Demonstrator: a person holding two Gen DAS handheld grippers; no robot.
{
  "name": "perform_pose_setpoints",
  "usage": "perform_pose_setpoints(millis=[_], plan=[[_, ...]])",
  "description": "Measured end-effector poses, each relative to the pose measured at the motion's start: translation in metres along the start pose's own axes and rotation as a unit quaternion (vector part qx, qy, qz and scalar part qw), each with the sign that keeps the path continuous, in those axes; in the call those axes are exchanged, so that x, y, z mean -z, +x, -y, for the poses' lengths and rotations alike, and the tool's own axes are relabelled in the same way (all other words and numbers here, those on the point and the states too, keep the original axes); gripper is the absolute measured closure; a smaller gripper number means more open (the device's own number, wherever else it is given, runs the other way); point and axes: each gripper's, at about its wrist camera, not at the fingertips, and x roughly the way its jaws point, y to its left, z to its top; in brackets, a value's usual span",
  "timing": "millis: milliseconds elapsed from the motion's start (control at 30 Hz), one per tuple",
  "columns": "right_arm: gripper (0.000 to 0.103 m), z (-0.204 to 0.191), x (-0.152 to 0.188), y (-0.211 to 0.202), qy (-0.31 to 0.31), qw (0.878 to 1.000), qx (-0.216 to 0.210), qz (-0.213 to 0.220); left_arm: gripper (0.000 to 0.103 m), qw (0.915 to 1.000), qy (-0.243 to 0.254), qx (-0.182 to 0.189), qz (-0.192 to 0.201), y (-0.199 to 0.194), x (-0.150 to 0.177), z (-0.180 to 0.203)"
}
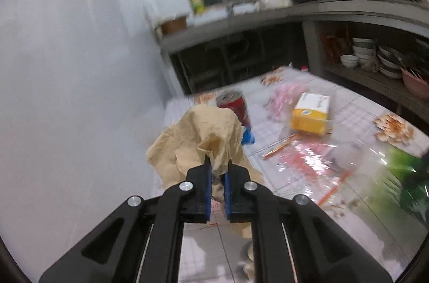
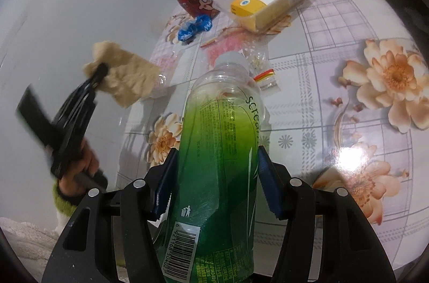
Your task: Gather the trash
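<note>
My left gripper (image 1: 217,165) is shut on a crumpled tan paper napkin (image 1: 198,138) and holds it up beside the table's left edge; it also shows in the right wrist view (image 2: 100,70) with the napkin (image 2: 126,76). My right gripper (image 2: 217,157) is shut on a green plastic bottle (image 2: 217,149) with a white cap, held above the floral table (image 2: 348,23). On the table lie a red can (image 2: 198,0), a blue wrapper (image 2: 194,27), a yellow box (image 2: 265,1) and clear plastic bags (image 1: 308,162).
A white wall runs along the table's left side. Behind the table a grey counter (image 1: 295,12) holds pots, with bowls (image 1: 362,52) on the shelf below. A small striped packet (image 2: 266,78) lies near the bottle's cap.
</note>
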Motion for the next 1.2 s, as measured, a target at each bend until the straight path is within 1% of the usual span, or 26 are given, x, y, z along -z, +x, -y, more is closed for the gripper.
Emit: perform_pose_setpoints(millis=[67,133,200,267,300,333,367,400,433,467,500,533,567,600,667,767,833,900,933,1000,1033,1100,1167,1200], plan=[[0.049,-0.001,0.002,-0.004,-0.005,1.0,0.0,0.006,0.096,0.9997,0.026,0.002,0.004,-0.016,0.007,0.017],[0.049,-0.003,0.009,-0.017,-0.014,1.0,0.002,0.015,0.096,0.9983,0.053,0.022,-0.012,-0.025,0.019,0.039],[0.049,-0.002,0.016,-0.029,-0.024,0.999,0.01,0.026,0.096,0.9947,0.071,0.06,-0.043,-0.028,0.038,0.063],[0.049,0.002,0.023,-0.038,-0.027,0.999,0.022,0.034,0.096,0.9901,0.065,0.1,-0.074,-0.026,0.053,0.078],[0.049,0.006,0.025,-0.039,-0.024,0.999,0.027,0.036,0.096,0.9866,0.048,0.127,-0.091,-0.024,0.059,0.082],[0.049,0.011,0.027,-0.042,-0.018,0.999,0.031,0.037,0.096,0.9834,0.028,0.147,-0.103,-0.02,0.062,0.082],[0.049,0.016,0.029,-0.043,-0.012,0.999,0.033,0.037,0.096,0.9753,-0.015,0.179,-0.128,-0.013,0.067,0.078],[0.049,0.023,0.03,-0.045,-0.001,0.999,0.033,0.035,0.096,0.9633,-0.062,0.211,-0.154,-0.002,0.071,0.071],[0.049,0.027,0.03,-0.045,0.006,0.999,0.033,0.034,0.096,0.9529,-0.101,0.228,-0.173,0.007,0.075,0.066],[0.049,0.034,0.031,-0.045,0.02,0.999,0.033,0.033,0.096,0.9345,-0.16,0.248,-0.198,0.02,0.081,0.054],[0.049,0.037,0.031,-0.045,0.025,0.999,0.033,0.032,0.096,0.9165,-0.209,0.272,-0.206,0.028,0.085,0.042],[0.049,0.04,0.031,-0.045,0.031,0.998,0.033,0.032,0.096,0.9027,-0.239,0.285,-0.216,0.035,0.087,0.034],[0.049,0.043,0.032,-0.045,0.035,0.998,0.033,0.033,0.096,0.8986,-0.248,0.287,-0.22,0.038,0.088,0.029],[0.049,0.043,0.032,-0.044,0.038,0.998,0.033,0.033,0.095,0.8985,-0.249,0.286,-0.222,0.041,0.088,0.029],[0.049,0.046,0.033,-0.04,0.043,0.998,0.033,0.029,0.095,0.9016,-0.243,0.28,-0.224,0.042,0.088,0.029],[0.048,0.047,0.034,-0.036,0.045,0.998,0.034,0.025,0.095,0.9114,-0.225,0.263,-0.223,0.039,0.084,0.032],[0.048,0.044,0.034,-0.034,0.04,0.998,0.038,0.025,0.095,0.9199,-0.21,0.246,-0.221,0.036,0.083,0.036],[0.048,0.041,0.032,-0.032,0.033,0.998,0.044,0.023,0.094,0.9265,-0.192,0.237,-0.22,0.034,0.081,0.04],[0.048,0.04,0.032,-0.032,0.03,0.998,0.046,0.022,0.092,0.9316,-0.175,0.231,-0.219,0.032,0.078,0.043],[0.048,0.039,0.03,-0.028,0.029,0.998,0.046,0.02,0.083,0.9366,-0.159,0.228,-0.214,0.026,0.076,0.043],[0.048,0.039,0.029,-0.027,0.029,0.998,0.046,0.019,0.081,0.938,-0.155,0.226,-0.212,0.023,0.076,0.042],[0.048,0.039,0.028,-0.026,0.029,0.998,0.046,0.019,0.071,0.9405,-0.155,0.225,-0.203,0.019,0.072,0.039],[0.048,0.039,0.028,-0.025,0.029,0.998,0.046,0.019,0.064,0.9467,-0.152,0.213,-0.188,0.015,0.069,0.034],[0.048,0.039,0.027,-0.025,0.028,0.998,0.046,0.019,0.06,0.952,-0.142,0.2,-0.182,0.013,0.068,0.033]])
